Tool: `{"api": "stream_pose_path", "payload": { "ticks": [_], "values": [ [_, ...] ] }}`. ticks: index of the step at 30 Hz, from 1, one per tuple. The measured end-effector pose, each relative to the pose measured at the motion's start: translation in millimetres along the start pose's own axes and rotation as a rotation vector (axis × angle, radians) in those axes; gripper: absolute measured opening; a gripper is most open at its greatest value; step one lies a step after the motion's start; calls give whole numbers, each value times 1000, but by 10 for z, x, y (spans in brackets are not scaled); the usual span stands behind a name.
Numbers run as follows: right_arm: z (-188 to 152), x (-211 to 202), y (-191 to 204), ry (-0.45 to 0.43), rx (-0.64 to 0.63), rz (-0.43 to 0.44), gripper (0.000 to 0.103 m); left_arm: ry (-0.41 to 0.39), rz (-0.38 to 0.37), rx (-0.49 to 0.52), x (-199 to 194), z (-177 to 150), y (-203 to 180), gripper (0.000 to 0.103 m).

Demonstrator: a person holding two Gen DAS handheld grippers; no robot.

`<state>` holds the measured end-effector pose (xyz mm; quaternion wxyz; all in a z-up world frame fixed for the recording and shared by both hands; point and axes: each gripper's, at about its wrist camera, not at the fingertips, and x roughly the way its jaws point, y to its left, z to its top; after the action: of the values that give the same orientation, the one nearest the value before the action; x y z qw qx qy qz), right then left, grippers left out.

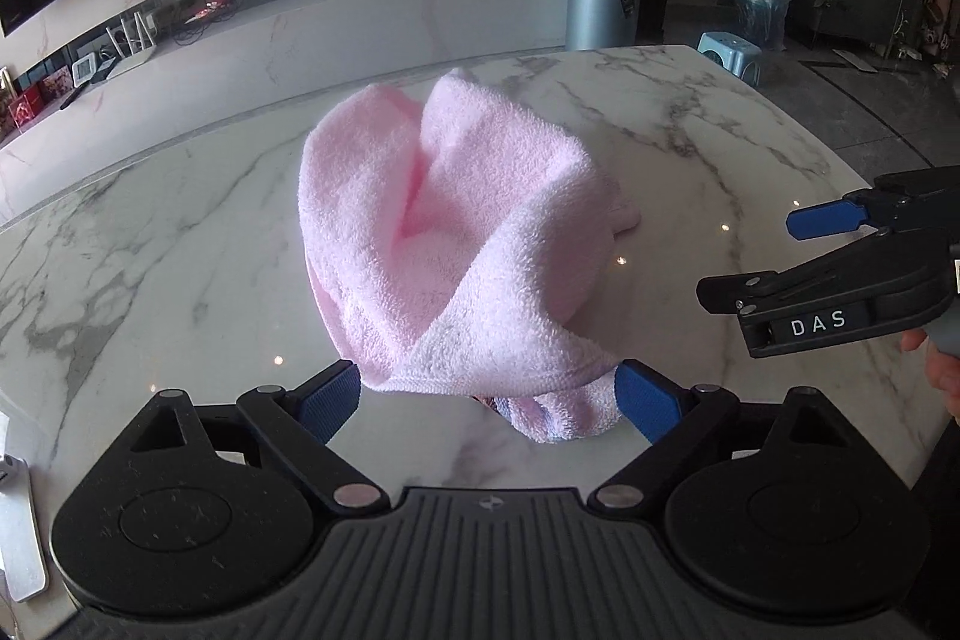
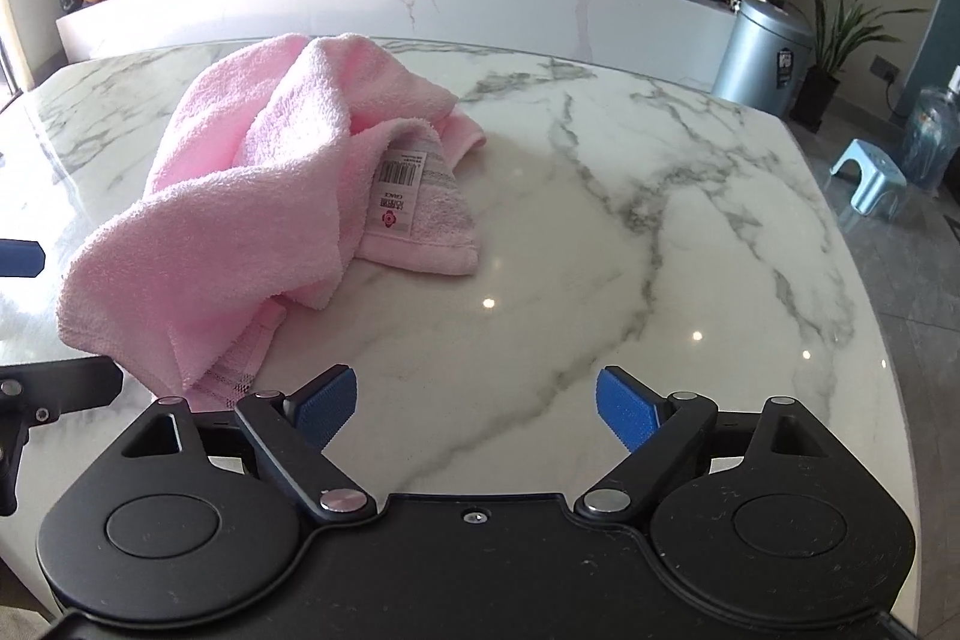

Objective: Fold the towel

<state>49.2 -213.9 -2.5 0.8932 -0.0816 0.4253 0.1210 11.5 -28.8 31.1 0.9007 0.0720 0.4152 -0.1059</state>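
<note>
Towel [image 1: 456,244], soft, light and crumpled, lay between the wide-open, empty left claw's [image 1: 486,394] pads and left of the equally open, empty right claw [image 2: 474,400], its labelled hem corner [image 2: 420,220] looking the likeliest hold.

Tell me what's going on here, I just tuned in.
A person is holding a two-finger gripper in each hand over a marble table, set to fold a pink towel. The towel lies in a crumpled heap, not yet folded, with its barcode label facing up. The left gripper is open with the heap's near edge between its blue pads, not clamped. The right gripper is open over bare marble beside the towel, holding nothing.
</note>
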Motion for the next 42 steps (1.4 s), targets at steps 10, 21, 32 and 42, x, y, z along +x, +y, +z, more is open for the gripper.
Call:
{"api": "stream_pose_path", "payload": {
  "ticks": [10,21,32,42],
  "values": [
    [262,62,13,20,-216,96,73,54,-59,49,290,247,-69,40],
    [252,156,366,60,-320,271,64,133,-129,-34,400,235,349,10],
    [141,121,818,83,-398,448,64,128,-162,-56,305,277,494,10],
    [180,229,1016,99,-427,474,21,117,-192,-41,257,346,507,10]
  ]
}}
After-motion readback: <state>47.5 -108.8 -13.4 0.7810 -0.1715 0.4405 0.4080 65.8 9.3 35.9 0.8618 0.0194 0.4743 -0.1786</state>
